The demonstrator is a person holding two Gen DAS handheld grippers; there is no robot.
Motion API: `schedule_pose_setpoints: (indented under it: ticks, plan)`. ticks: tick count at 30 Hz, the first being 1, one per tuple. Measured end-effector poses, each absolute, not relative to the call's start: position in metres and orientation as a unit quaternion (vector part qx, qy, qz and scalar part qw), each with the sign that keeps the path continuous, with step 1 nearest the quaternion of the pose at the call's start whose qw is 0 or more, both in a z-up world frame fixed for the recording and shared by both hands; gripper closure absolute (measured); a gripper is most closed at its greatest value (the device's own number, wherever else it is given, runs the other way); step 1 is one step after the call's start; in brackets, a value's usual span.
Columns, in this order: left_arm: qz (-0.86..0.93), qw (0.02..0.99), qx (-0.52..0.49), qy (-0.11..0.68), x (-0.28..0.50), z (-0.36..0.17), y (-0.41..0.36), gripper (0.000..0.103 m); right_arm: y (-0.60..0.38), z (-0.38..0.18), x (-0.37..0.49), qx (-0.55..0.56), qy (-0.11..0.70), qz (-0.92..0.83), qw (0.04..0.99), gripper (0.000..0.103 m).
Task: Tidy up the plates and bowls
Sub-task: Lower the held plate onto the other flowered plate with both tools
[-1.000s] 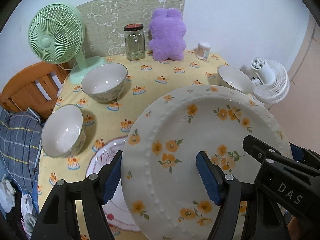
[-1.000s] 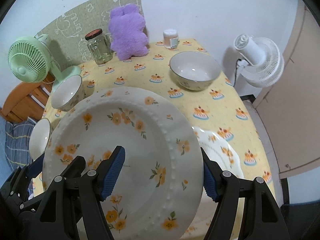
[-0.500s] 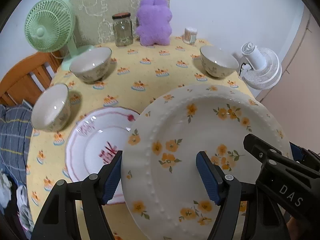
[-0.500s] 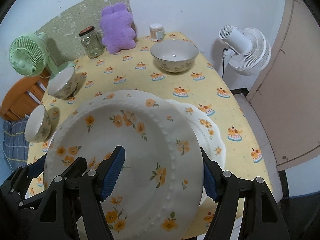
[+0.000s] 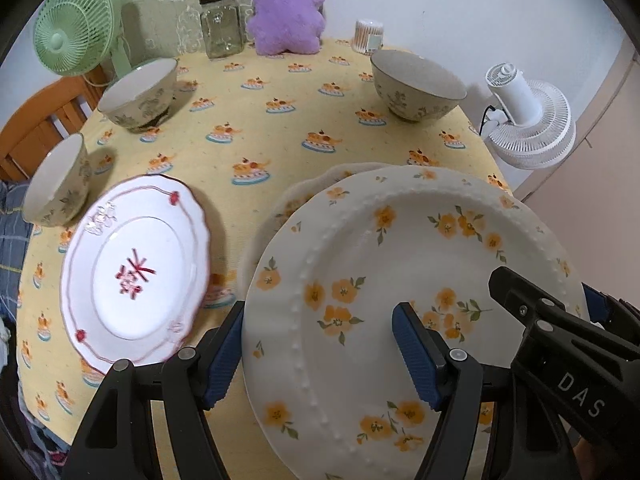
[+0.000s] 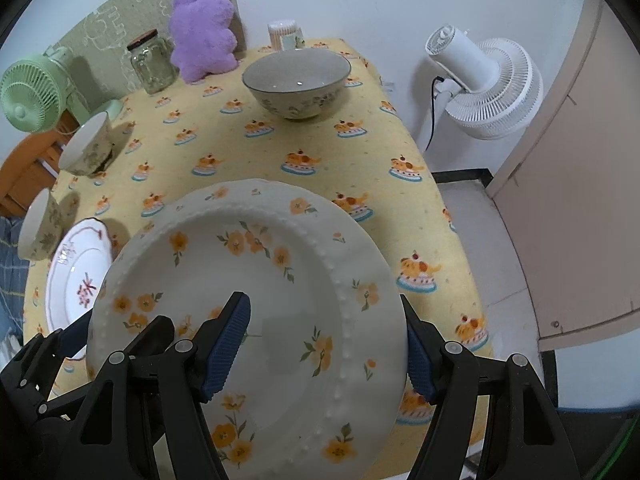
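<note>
1. Both hand-held grippers are sharing 1 load: the flowered plate (image 5: 404,304) is hanging above the near right part of the table (image 5: 280,128).
2. The left hand-held gripper (image 5: 320,344) is pinching the plate's left rim – 1 pad under, 1 on top.
3. The right hand-held gripper (image 6: 326,346) is pinching the opposite rim the same way.
4. Another pale plate (image 5: 308,192) is peeking out from under the far edge, so I judge stacking is the step in hand.
5. To do it well, the person should be keeping both sides level, centring over the lower plate and easing down before letting go – a tilted drop could chip a rim.
6. The red-trimmed plate (image 5: 136,272) and 3 bowls are waiting elsewhere on the table.
</note>
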State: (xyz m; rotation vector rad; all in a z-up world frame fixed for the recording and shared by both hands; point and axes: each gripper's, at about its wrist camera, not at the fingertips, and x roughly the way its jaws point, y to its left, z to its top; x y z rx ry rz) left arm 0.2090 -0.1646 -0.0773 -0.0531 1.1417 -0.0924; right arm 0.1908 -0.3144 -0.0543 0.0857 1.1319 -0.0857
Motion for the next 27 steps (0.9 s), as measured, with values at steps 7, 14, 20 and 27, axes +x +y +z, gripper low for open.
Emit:
schedule_pose_setpoints:
  ticks: [7,14,20,27]
  plan:
    - [-0.025,0.835,-0.036,0.549,0.214,-0.089,-0.176,0.031,-0.327,-0.068,0.204,0.026,0.546,-0.027,0.837,0.03]
    - [-0.007,0.829,-0.044,0.558,0.217,-0.099,-0.178,0.031,-0.327,-0.079,0.212,0.011,0.555,-0.012,0.832,0.031]
    - [0.0,0.826,-0.035,0.563,0.22,-0.104,-0.182,0.03,-0.327,-0.086,0.217,0.007,0.565,-0.011,0.825,0.031]
    - [0.003,0.821,-0.025,0.57,0.223,-0.109,-0.185,0.029,-0.329,-0.092,0.218,0.015,0.574,-0.018,0.818,0.033]
